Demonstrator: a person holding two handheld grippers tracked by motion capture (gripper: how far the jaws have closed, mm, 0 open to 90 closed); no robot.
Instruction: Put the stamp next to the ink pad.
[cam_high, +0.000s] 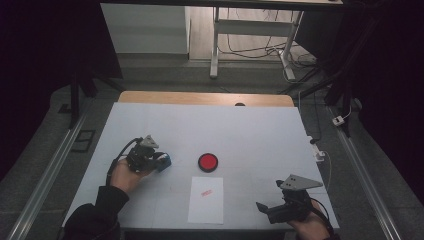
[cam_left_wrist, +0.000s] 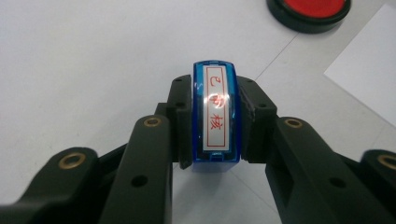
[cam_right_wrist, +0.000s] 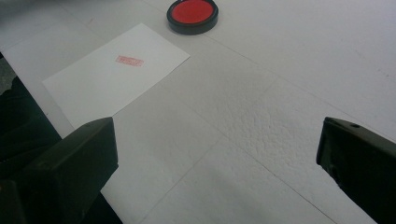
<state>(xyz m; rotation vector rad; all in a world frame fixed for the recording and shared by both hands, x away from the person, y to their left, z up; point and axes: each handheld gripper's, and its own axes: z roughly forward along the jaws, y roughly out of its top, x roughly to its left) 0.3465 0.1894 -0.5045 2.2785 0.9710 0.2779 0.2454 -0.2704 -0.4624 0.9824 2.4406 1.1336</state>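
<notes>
A blue stamp (cam_left_wrist: 215, 116) with a white label and red characters is clamped between the jaws of my left gripper (cam_left_wrist: 215, 122), just above the white tabletop. From the high view the left gripper (cam_high: 161, 162) sits left of the round red ink pad (cam_high: 207, 162), with the stamp (cam_high: 165, 161) at its tip. A white sheet of paper (cam_high: 206, 200) bearing a small red stamp print (cam_high: 206, 192) lies in front of the pad. My right gripper (cam_high: 265, 209) rests near the table's front right edge, its jaws wide apart with nothing between them; its own camera looks at the paper (cam_right_wrist: 116, 79) and ink pad (cam_right_wrist: 192, 14).
The white table (cam_high: 250, 135) has a wooden strip along its far edge. Beyond it stand a desk frame and cables on the floor. Metal rails run along both sides of the table.
</notes>
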